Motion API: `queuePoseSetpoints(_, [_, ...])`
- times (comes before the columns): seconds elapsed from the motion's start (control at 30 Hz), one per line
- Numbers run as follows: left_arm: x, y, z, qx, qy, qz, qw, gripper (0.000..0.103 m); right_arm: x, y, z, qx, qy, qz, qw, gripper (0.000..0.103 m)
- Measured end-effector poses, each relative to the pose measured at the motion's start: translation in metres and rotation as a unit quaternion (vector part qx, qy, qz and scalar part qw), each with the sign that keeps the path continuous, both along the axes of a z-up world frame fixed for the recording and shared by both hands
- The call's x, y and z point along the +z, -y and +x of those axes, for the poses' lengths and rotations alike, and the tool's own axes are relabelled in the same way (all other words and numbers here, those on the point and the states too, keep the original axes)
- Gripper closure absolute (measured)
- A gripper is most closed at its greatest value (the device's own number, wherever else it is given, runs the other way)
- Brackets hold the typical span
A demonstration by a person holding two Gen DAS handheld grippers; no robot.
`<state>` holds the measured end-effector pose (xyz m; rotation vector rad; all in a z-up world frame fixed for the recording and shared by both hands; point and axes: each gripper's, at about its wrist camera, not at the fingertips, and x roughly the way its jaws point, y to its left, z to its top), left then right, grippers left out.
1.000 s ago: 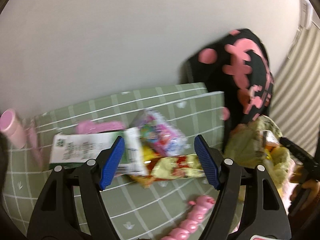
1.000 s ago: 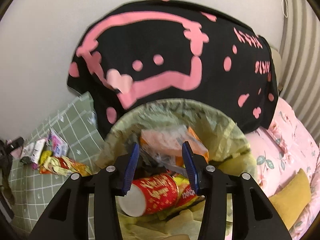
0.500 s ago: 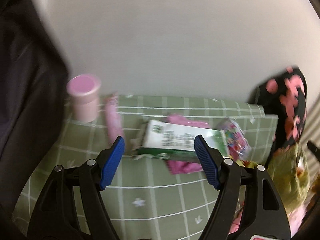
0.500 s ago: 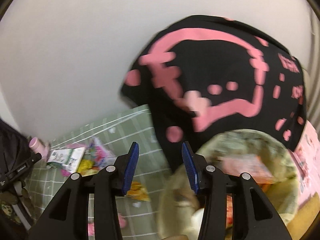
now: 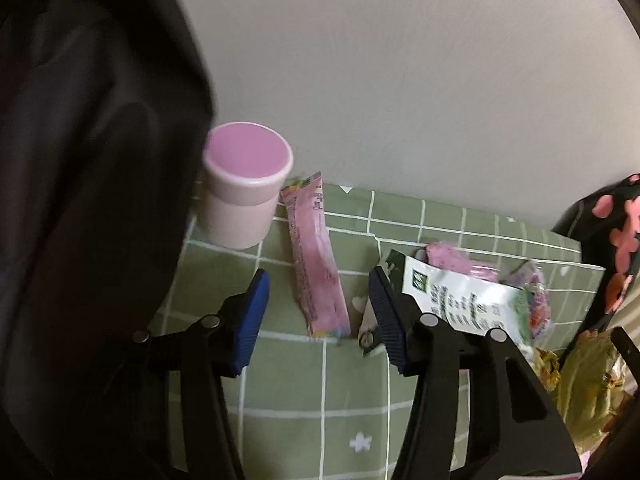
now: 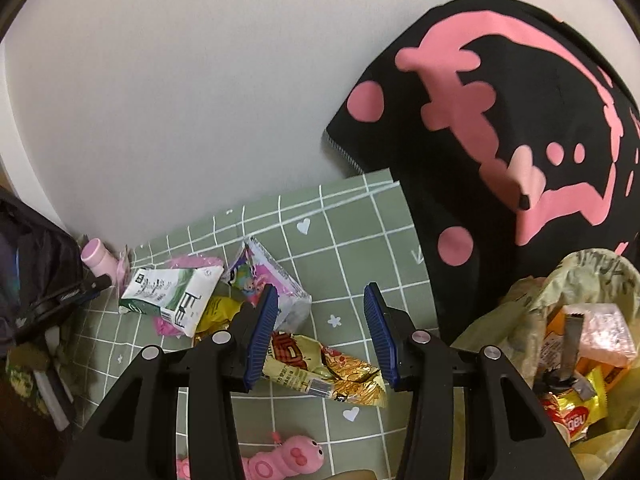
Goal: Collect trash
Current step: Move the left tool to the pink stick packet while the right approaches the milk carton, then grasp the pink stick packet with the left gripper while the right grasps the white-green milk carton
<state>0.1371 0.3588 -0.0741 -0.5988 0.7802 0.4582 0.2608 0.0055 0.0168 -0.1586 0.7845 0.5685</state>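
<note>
Two grippers over a green checked sheet (image 6: 352, 236) w/ white grid lines, spread along a pale wall (image 6: 180, 100), trash scattered on it. Biggest thing in right-wrist view: black cushion w/ pink print (image 6: 520, 140) leaning on the wall at the sheet's right end. Below it, at the right edge, a trash bin w/ yellowish liner (image 6: 516, 320), already holding wrappers and packets. Dark bag or garment (image 5: 80, 200) fills the left side of the left-wrist view. Left gripper (image 5: 318, 318): blue pads apart, jaws have just been closing in, nothing pinched; a long pink wrapper (image 5: 316, 272) lies flat on the sheet in the gap between the pads, touching neither as far as I can see. Just right of that, a green-and-white carton (image 5: 464, 300), crumpled, lies on its side partly behind the right-hand finger, over some pink stuff I can't ID. Pink-lidded jar (image 5: 244, 192) stands upright at the wall, just beside the wrapper's far end. Right gripper (image 6: 322, 340): pads spread, holding nothing, over a yellow-and-red snack wrapper (image 6: 324, 372) lying crumpled on the sheet. Behind its left finger a purple-pink printed packet (image 6: 276, 280), next to the carton. Pink caterpillar toy (image 6: 288, 456) at the near edge of the sheet, partly hidden by the gripper frame.
</note>
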Motion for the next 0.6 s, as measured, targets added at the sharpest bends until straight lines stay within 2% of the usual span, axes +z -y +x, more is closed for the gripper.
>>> queuePoseSetpoints(0.07, [-0.005,0.0,0.013,-0.002,-0.015,0.004,0.9999,0.054,-0.005,0.0,0.003,0.005,-0.009,0.003,1.0,0.061])
queuePoseSetpoints(0.13, [-0.01,0.001,0.026,-0.008,-0.032,0.006,0.9994,0.06,-0.008,0.001,0.005,0.012,-0.013,0.002,1.0,0.059])
queuePoseSetpoints(0.17, [-0.013,0.001,0.031,-0.011,-0.04,0.004,0.9991,0.068,-0.01,0.0,0.006,0.02,-0.015,0.002,1.0,0.054])
queuePoseSetpoints(0.2, [-0.014,0.001,0.035,-0.016,-0.048,0.003,0.9987,0.08,-0.011,-0.001,0.007,0.026,-0.017,0.003,1.0,0.051])
queuePoseSetpoints(0.27, [-0.011,0.002,0.034,-0.022,-0.044,0.0,0.9988,0.085,-0.015,-0.006,0.011,0.042,-0.021,-0.004,0.999,0.051])
queuePoseSetpoints(0.33, [-0.003,0.004,0.028,-0.03,-0.032,-0.011,0.999,0.086,-0.02,-0.015,0.014,0.054,-0.025,-0.015,0.998,0.051])
queuePoseSetpoints(0.47, [0.013,0.011,0.003,-0.036,-0.013,-0.028,0.9989,0.086,-0.026,-0.043,0.018,0.101,-0.039,-0.006,0.994,0.051])
queuePoseSetpoints(0.6, [0.023,0.023,-0.023,-0.037,-0.015,-0.018,0.999,0.086,-0.033,-0.095,0.022,0.177,-0.039,-0.032,0.983,0.051])
